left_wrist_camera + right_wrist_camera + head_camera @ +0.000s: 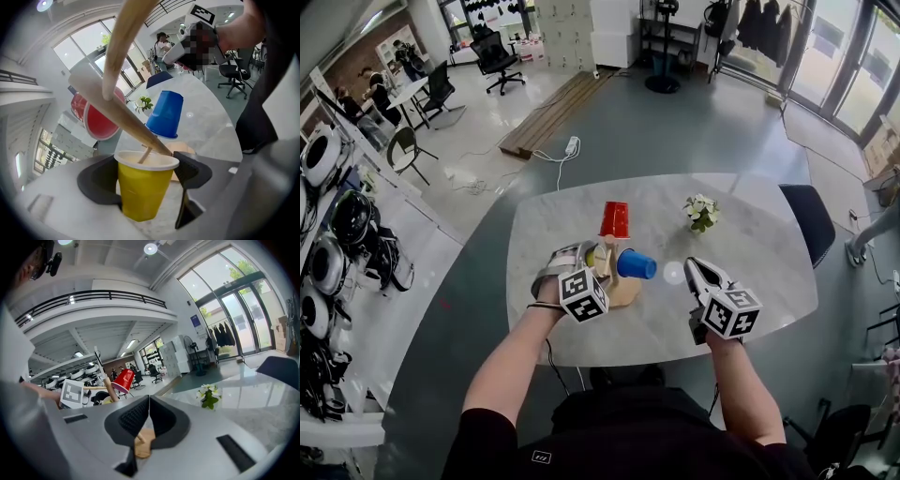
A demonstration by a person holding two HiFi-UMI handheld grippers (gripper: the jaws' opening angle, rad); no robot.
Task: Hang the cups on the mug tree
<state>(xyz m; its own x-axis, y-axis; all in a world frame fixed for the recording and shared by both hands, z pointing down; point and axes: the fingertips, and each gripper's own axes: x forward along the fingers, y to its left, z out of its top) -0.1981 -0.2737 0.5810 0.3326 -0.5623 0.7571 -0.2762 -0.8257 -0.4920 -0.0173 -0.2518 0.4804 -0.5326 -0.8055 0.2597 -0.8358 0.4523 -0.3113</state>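
Right, head view first: my left gripper (593, 255) is tucked against the left side of the mug tree (624, 287), near the middle of the table (759, 234). A red cup (615, 219) already hangs on the tree's far side and a blue cup (637, 265) on its right. My right gripper (696, 270) sits just right of the blue cup, touching nothing that I can see.

Left gripper view: the jaws pinch a yellow cup (140, 187) by its wall, mouth toward the tree, and the tip of a thin peg (146, 154) is just inside the rim. I judge the cup only started on it. I would slide it further along the peg's own line, keep the rim from catching on the wood, and let go only once it sits deep enough not to tip off.

Right gripper view: the jaws are pressed together with nothing between them; the tree's base (143, 445) shows beyond. I would leave this hand parked, ready to steady the base if the tree rocks.
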